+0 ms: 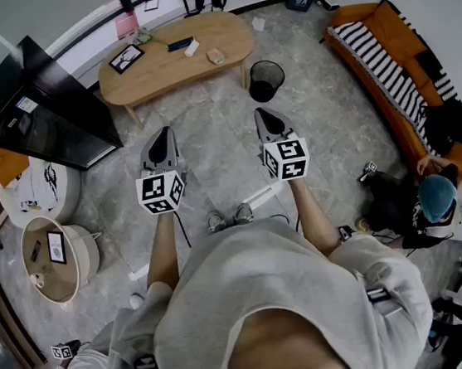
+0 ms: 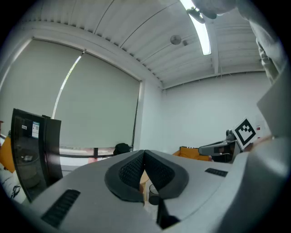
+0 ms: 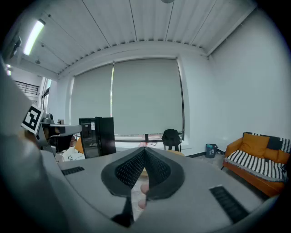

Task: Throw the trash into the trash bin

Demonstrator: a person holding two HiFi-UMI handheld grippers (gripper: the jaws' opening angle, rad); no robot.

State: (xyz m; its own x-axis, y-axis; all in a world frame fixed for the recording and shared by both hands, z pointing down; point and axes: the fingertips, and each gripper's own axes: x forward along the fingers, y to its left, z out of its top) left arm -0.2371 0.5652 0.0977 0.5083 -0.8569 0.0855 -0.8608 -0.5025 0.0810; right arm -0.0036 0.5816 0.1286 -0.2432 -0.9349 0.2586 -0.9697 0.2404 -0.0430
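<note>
A black mesh trash bin (image 1: 266, 79) stands on the floor just beyond the right end of a low wooden table (image 1: 159, 71). On the table lie a beige crumpled item (image 1: 215, 56) and a small white piece (image 1: 192, 49). A white scrap (image 1: 258, 24) lies on the floor further back. I hold both grippers out side by side, pointing toward the table. The left gripper (image 1: 163, 138) (image 2: 144, 154) is shut with nothing in it. My right gripper (image 1: 263, 117) (image 3: 144, 151) is also shut and holds nothing; the bin is a little ahead of it.
A framed picture (image 1: 126, 59) and a dark flat object (image 1: 180, 44) also lie on the table. A black cabinet (image 1: 46, 110) stands at the left, a round white table (image 1: 85, 252) below it. An orange sofa (image 1: 391, 59) lines the right wall; a seated person (image 1: 422, 206) is at right.
</note>
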